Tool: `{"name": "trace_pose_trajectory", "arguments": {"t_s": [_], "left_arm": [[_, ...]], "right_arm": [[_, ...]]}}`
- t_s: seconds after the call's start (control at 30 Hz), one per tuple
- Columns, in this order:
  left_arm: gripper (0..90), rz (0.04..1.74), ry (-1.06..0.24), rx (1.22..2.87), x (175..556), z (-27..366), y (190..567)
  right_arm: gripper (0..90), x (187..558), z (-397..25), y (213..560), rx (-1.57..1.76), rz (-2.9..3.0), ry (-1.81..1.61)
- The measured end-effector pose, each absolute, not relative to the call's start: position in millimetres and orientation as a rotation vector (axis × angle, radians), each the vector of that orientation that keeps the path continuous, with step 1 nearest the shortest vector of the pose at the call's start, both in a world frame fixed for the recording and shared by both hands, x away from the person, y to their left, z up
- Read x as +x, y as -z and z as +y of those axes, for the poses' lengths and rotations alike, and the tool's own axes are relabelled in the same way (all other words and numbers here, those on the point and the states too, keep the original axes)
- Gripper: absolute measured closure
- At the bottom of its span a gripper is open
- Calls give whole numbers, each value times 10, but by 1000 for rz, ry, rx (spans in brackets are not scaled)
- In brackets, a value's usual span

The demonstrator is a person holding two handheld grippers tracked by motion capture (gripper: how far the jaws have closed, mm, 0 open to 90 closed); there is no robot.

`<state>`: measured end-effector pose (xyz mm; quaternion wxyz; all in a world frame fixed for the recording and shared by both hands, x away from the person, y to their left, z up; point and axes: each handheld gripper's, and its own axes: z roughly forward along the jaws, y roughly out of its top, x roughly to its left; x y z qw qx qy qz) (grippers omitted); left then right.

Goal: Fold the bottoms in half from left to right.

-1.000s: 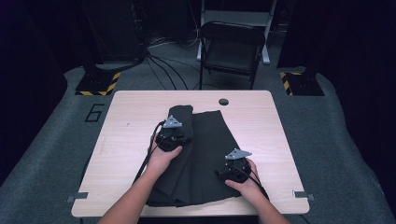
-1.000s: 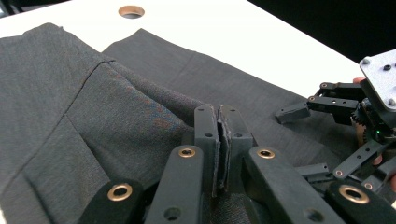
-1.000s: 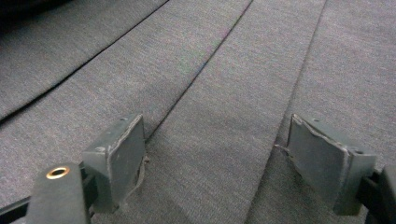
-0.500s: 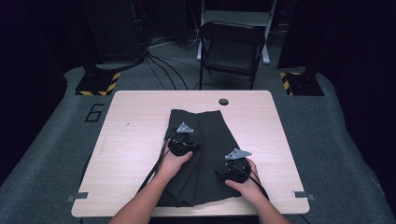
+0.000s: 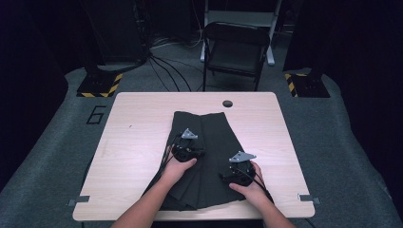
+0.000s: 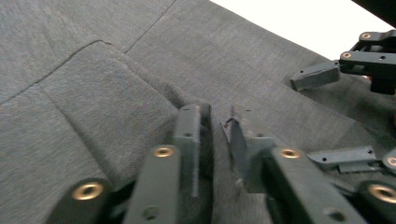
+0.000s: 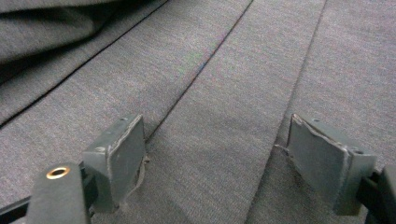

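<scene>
Fabric sits pinched between the jaws of the left claw (image 6: 212, 140), which is nearly closed on a raised ridge of the dark pleated skirt (image 5: 204, 156). In the high view that left claw (image 5: 187, 151) rests near the middle of the garment, on its left half. The right claw (image 7: 215, 158) stands wide, its two pads pressed flat on the cloth with a pleat seam running between them and nothing gripped; from above, the right claw (image 5: 237, 173) lies on the skirt's lower right part, close to the hem.

The skirt lies lengthwise on the bench (image 5: 133, 123), narrow waist end toward the far edge near a small round hole (image 5: 227, 103), wide hem at the near edge, where it seems to hang slightly over. A folding chair (image 5: 235, 47) stands behind the bench.

Judging by this, the folding is at an early stage: the garment lies spread and fairly flat, one pleat has been picked up, and no full fold across shows. Bringing one side over and tidying the hem appear left to do.
</scene>
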<state>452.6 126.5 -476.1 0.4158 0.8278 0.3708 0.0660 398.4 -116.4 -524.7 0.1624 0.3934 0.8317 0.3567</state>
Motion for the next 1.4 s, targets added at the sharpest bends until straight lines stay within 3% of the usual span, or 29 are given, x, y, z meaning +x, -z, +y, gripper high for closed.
{"name": "trace_pose_trajectory", "arguments": {"t_s": [0.27,0.6,0.83,1.13,1.2,1.27,1.4], "left_arm": [[537,923,-261,2073,4406,1634,4580],[525,938,-301,2078,4197,2107,4641],[512,960,-228,2104,4164,2102,4954],[517,924,-126,2104,4082,1992,5006],[517,899,-119,2111,4054,1934,4975],[514,878,-108,2113,4033,1865,4937],[506,828,-88,2120,3991,1701,4859]], "right_arm": [[189,3984,-1164,5249,1119,2372,-1018],[189,3982,-1162,5247,1125,2372,-1017],[190,3979,-1162,5247,1128,2373,-1016],[192,3983,-1163,5247,1123,2372,-1017],[222,3989,-1162,5240,1115,2375,-1022],[316,3989,-1174,5202,1114,2385,-1014],[336,3985,-1187,5155,1105,2394,-1005]]}}
